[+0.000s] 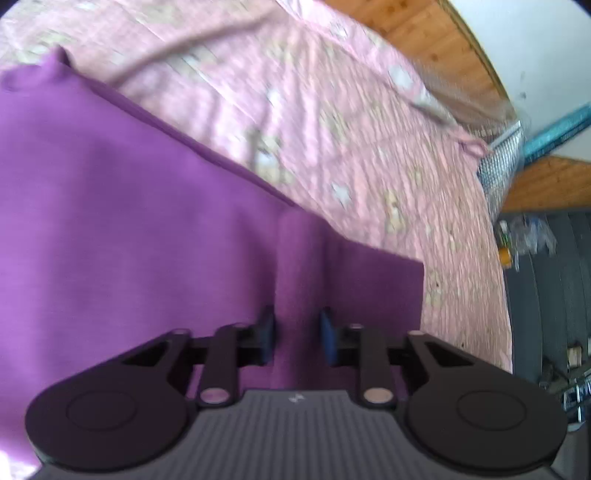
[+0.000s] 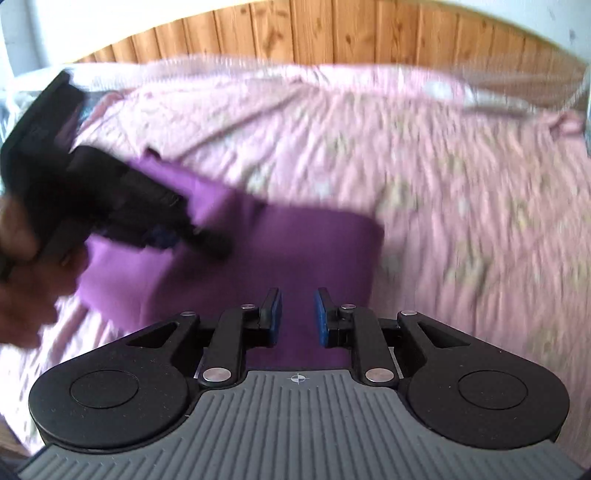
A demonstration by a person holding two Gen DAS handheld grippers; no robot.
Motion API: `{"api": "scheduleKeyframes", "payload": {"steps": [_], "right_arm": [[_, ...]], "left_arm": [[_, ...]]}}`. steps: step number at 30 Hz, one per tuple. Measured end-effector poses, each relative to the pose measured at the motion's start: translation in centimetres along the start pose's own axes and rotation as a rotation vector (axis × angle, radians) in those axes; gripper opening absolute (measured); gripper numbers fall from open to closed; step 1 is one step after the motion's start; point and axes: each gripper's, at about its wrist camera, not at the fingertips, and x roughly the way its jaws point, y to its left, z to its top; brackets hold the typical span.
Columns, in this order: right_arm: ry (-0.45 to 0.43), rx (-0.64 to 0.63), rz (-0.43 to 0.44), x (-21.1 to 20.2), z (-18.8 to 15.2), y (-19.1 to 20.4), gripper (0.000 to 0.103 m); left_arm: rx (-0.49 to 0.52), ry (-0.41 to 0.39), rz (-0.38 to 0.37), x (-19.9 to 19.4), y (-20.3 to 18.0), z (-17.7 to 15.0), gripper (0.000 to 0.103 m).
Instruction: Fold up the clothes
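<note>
A purple garment [image 1: 129, 221] lies partly folded on a pink patterned bedspread [image 1: 332, 110]. In the left wrist view my left gripper [image 1: 297, 332] stands narrow, with a raised ridge of the purple cloth pinched between its blue pads. In the right wrist view the purple garment [image 2: 295, 251] reaches under my right gripper [image 2: 297, 317], whose pads are close together with cloth between them. My left gripper [image 2: 173, 236] also shows there at the left, held by a hand [image 2: 22, 288] and low over the garment's left part. Both views are blurred.
The pink bedspread [image 2: 443, 184] stretches wide to the right and far side. Wooden wall panelling [image 2: 332, 33] runs behind the bed. Past the bed's edge there is a dark floor with clutter [image 1: 546, 277].
</note>
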Motion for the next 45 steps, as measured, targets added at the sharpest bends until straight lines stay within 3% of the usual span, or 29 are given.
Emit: {"api": "scheduleKeyframes", "payload": {"steps": [1, 4, 8, 10, 14, 15, 17, 19, 22, 25, 27, 32, 36, 39, 41, 45], "right_arm": [[-0.001, -0.012, -0.003, 0.7, 0.5, 0.2, 0.02], [0.086, -0.039, -0.023, 4.7, 0.3, 0.3, 0.023], [0.058, -0.036, -0.009, 3.5, 0.4, 0.6, 0.029], [0.011, -0.053, 0.053, 1.1, -0.1, 1.6, 0.029], [0.113, -0.174, 0.101, 2.1, -3.8, 3.7, 0.027], [0.07, -0.206, 0.094, 1.8, -4.4, 4.0, 0.028], [0.073, -0.223, 0.093, 1.2, -3.7, 4.2, 0.027], [0.011, -0.16, 0.111, 0.1, -2.6, 3.0, 0.029], [0.016, -0.097, 0.08, 1.6, -2.5, 0.7, 0.043], [0.053, -0.05, 0.101, 2.4, -2.4, -0.9, 0.046], [0.054, -0.039, 0.085, 1.2, -1.8, -0.8, 0.046], [-0.007, -0.028, 0.015, -0.7, -0.9, 1.0, 0.049], [0.02, 0.067, -0.052, -0.2, 0.6, 4.0, 0.052], [0.07, 0.091, -0.053, 0.8, 1.3, 8.2, 0.053], [0.069, 0.03, -0.05, 1.3, 2.2, 11.9, 0.053], [0.063, -0.029, -0.011, 2.0, 4.0, 18.7, 0.059]], "left_arm": [[-0.009, -0.032, 0.002, -1.1, 0.4, -0.1, 0.04], [-0.013, -0.076, -0.025, -2.9, 0.6, -0.5, 0.041], [0.031, -0.022, 0.029, -1.9, -0.3, -1.5, 0.038], [0.046, -0.005, 0.06, -1.4, -0.7, -2.2, 0.038], [0.077, 0.029, 0.123, -0.6, -1.4, -3.7, 0.038], [0.084, 0.038, 0.139, -0.4, -1.6, -4.1, 0.038], [0.101, 0.029, 0.157, -0.6, -2.0, -4.6, 0.037], [0.088, 0.019, 0.174, -1.3, -2.0, -4.9, 0.037], [0.049, -0.008, 0.207, -3.4, -1.4, -5.5, 0.04], [-0.029, -0.071, 0.268, -7.6, 1.3, -6.6, 0.044], [-0.14, -0.141, 0.289, -11.6, 5.2, -6.9, 0.048], [-0.497, -0.359, 0.334, -22.0, 19.3, -7.5, 0.056], [-0.689, -0.474, 0.356, -27.2, 30.1, -7.6, 0.059], [-0.688, -0.484, 0.328, -28.1, 34.4, -6.8, 0.062], [-0.641, -0.487, 0.292, -28.1, 35.7, -6.0, 0.077], [-0.545, -0.494, 0.247, -27.9, 36.5, -4.5, 0.078]]}}
